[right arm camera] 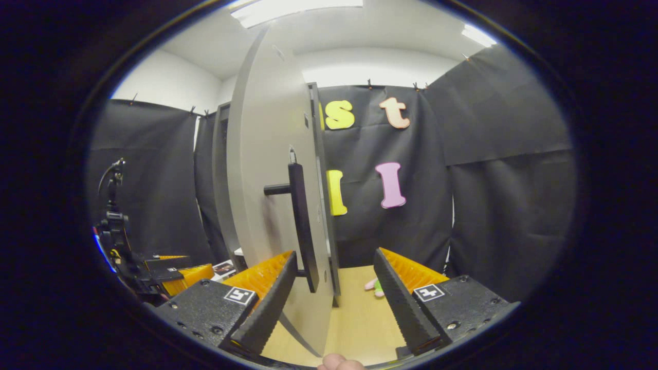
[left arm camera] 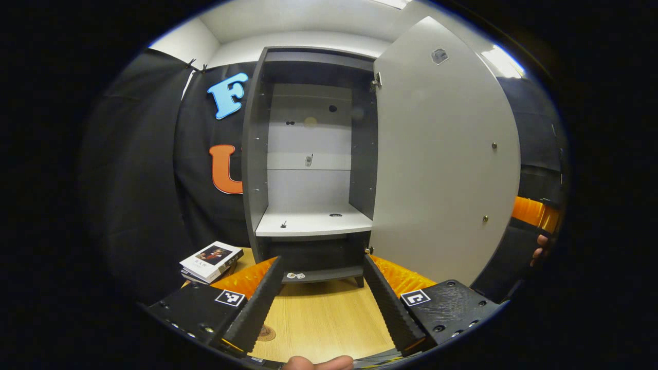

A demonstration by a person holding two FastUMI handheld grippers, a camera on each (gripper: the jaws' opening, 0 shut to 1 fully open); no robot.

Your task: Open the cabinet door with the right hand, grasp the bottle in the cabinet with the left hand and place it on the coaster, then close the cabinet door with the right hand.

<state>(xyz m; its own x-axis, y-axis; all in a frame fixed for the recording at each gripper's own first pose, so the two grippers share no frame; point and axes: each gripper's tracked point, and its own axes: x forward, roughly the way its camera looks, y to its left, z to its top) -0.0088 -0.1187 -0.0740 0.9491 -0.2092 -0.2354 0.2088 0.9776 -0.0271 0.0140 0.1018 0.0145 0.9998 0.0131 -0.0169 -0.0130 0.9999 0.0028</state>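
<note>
The grey cabinet (left arm camera: 255,154) stands with its door (left arm camera: 437,154) swung wide to the right. Its white shelf (left arm camera: 313,224) carries two small dark marks. My left gripper (left arm camera: 323,262) is open and faces the cabinet's base from just in front, with nothing between its fingers. A small round brown coaster (left arm camera: 266,333) lies on the wooden table (left arm camera: 318,313) beside the left finger. In the right gripper view, the door (right arm camera: 262,169) is seen edge-on, with its black bar handle (right arm camera: 300,226). My right gripper (right arm camera: 334,257) is open, and the door's edge and the handle's lower end lie between its fingers.
Two books (left arm camera: 211,261) are stacked on the table left of the cabinet. A small pink and green toy (right arm camera: 375,287) lies behind the door. The right gripper (left arm camera: 534,213) and a hand (left arm camera: 540,249) show past the door's edge. The left gripper (right arm camera: 177,272) shows low on the left.
</note>
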